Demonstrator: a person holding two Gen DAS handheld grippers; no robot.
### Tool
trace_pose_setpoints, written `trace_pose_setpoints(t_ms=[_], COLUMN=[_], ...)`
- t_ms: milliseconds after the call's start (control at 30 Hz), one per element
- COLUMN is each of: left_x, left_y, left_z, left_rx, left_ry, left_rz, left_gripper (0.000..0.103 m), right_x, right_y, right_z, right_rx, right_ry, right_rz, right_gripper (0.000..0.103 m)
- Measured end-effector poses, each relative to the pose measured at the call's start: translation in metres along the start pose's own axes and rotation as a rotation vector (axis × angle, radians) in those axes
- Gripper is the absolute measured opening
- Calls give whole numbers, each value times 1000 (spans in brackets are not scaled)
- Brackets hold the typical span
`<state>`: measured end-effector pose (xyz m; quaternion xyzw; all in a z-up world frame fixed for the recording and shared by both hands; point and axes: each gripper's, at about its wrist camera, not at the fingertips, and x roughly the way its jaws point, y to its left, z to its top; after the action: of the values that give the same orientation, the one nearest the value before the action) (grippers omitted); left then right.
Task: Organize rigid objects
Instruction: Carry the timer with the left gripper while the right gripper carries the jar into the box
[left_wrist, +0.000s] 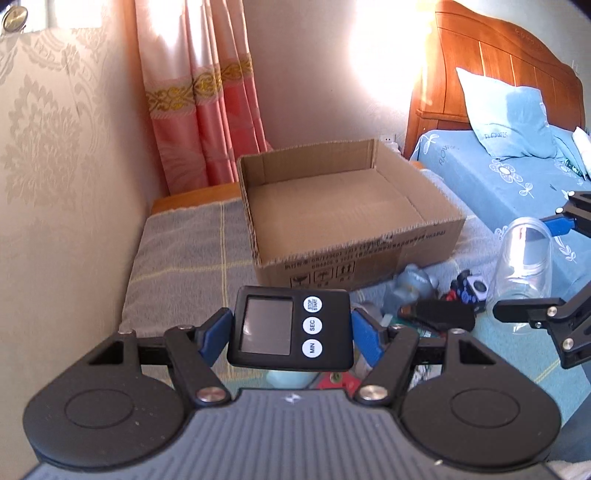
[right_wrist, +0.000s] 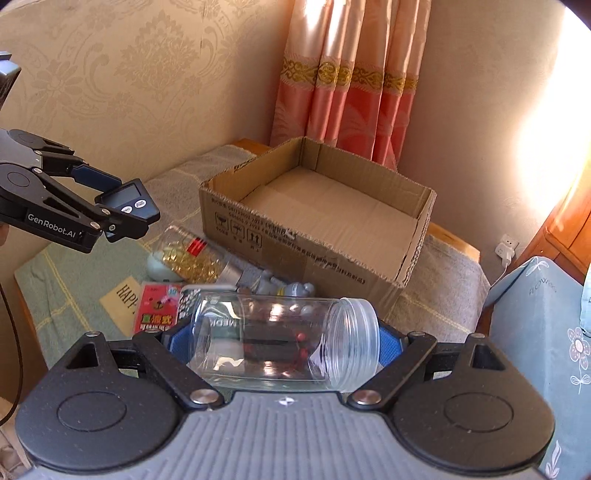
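Two handheld grippers hover over a towel-covered bedside surface, each carrying an item toward an open cardboard box at twelve o'clock in both views. The box looks empty, so I judge the sorting barely begun.

The left gripper is closed on a black digital timer, blue pads pressed against its two sides. Its white buttons read "STOP START", "SEC" and "MIN".

The right gripper is closed across a clear plastic jar held sideways, open mouth toward three o'clock.

Still left on the towel, before the box: a bottle of yellow capsules, a grey figurine, a red packet and a card reading "HAPP".

The left gripper's body reads "GenRobot.AI".
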<state>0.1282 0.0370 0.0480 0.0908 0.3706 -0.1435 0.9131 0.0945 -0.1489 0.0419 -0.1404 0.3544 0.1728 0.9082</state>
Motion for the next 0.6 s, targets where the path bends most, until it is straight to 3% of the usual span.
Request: trace_pose_setpoints(t_ms=[267,500,533,600], left_x=[52,115,123,135], left_y=[-1,4,5,10], left_z=[76,118,122,128], left_rx=[46,26,22,-1], left_ry=[-16,6,3,-10], left_rz=[-11,25,34,54], left_gripper=[70,70,71,83], right_x=[18,32,34,37], right_y=[-30,-44,-45,-46], right_z=[39,54,56,57], right_rx=[51,81,82,79], right_ry=[-26,-11,-7,-3], right_rz=[-38,-55,-56,-59], right_gripper=[94,94,94,94])
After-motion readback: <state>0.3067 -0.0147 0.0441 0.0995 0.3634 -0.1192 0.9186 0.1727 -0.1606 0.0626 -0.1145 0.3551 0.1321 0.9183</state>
